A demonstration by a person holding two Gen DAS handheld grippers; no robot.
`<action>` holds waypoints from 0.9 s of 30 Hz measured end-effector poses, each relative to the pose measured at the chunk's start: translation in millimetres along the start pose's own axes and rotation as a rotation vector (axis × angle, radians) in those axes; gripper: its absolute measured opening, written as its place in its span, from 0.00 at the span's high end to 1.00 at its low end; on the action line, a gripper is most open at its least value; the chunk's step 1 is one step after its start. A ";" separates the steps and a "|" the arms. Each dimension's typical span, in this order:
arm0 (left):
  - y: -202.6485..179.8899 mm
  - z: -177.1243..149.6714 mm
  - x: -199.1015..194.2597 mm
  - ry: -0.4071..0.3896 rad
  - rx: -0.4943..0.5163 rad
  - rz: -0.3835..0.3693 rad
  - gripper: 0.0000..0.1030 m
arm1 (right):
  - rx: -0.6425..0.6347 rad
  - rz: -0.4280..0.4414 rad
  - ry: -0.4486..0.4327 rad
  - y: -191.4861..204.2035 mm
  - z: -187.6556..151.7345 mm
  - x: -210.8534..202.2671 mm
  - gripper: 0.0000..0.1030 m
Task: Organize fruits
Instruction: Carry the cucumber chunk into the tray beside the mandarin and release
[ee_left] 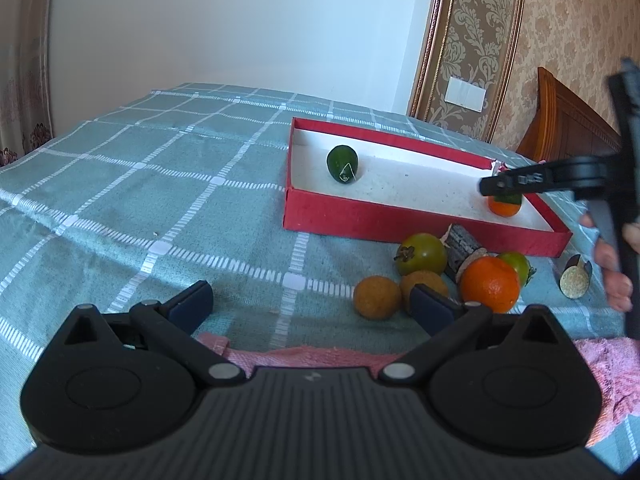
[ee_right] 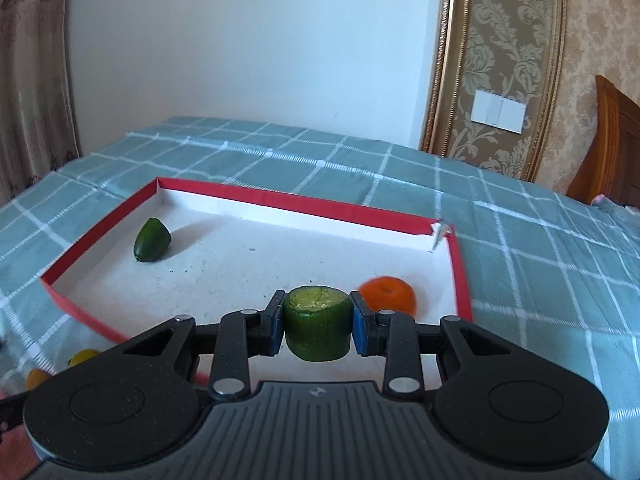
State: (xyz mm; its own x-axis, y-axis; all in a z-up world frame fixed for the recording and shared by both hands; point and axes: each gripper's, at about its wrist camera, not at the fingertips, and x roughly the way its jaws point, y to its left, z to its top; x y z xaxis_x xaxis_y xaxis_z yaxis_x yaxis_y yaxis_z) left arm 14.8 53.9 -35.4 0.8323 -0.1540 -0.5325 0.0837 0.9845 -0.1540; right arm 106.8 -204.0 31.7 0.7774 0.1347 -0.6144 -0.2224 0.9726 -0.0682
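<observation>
In the right wrist view, lower centre, the right gripper point(ee_right: 316, 326) is clamping a green cucumber piece point(ee_right: 316, 330) between its blue pads point(ee_right: 359, 326), the cut end facing up; the jaws are standing narrow, pressed on its two sides. It is hovering over the near part of the red box point(ee_right: 256, 194), which is lying on the bed's checked bedspread point(ee_right: 540, 248). Just beyond, to the right, a small orange point(ee_right: 386, 294) is sitting on the box's white floor near the right wall. Farther off at mid left, a whole green fruit point(ee_right: 151, 240) is lying inside the box.

In the left wrist view, the left gripper point(ee_left: 312, 300) is waiting at the bottom with its jaws wide and nothing between them. Just past its right finger, two brown round fruits point(ee_left: 377, 297), a large orange point(ee_left: 489, 283) and a greenish persimmon point(ee_left: 421, 254) are clustering on the bedspread in front of the box. At the right edge a hand point(ee_left: 612, 264) is gripping the other tool's handle.
</observation>
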 end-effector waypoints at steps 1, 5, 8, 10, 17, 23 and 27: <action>0.0 0.0 0.0 0.000 0.000 0.000 0.00 | -0.005 -0.008 0.007 2.6 2.7 5.9 0.69; -0.3 0.0 -0.4 -0.001 -0.002 -0.001 0.00 | -0.009 -0.038 0.044 7.8 11.6 28.0 0.69; -0.2 0.0 -0.8 -0.001 -0.003 -0.002 0.00 | -0.003 -0.052 0.076 7.2 14.2 41.7 0.69; -0.3 0.0 -1.0 -0.002 -0.004 -0.003 0.00 | 0.008 -0.056 0.101 6.0 14.5 50.2 0.69; -0.3 0.0 -1.0 -0.002 -0.004 -0.003 0.00 | -0.008 -0.073 0.114 8.9 16.5 57.2 0.69; 0.1 0.0 -1.0 -0.001 -0.002 -0.002 0.00 | -0.007 -0.082 0.110 10.3 16.0 56.7 0.69; 0.1 0.1 -0.8 -0.001 -0.002 -0.002 0.00 | -0.008 -0.071 0.117 9.7 15.2 53.3 0.62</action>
State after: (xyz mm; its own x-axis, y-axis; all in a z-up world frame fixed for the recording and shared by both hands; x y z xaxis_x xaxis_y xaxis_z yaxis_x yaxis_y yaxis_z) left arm 14.2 54.1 -34.9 0.8328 -0.1560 -0.5311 0.0841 0.9840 -0.1571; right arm 154.9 -184.5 10.2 0.7176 0.0416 -0.6952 -0.1742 0.9772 -0.1212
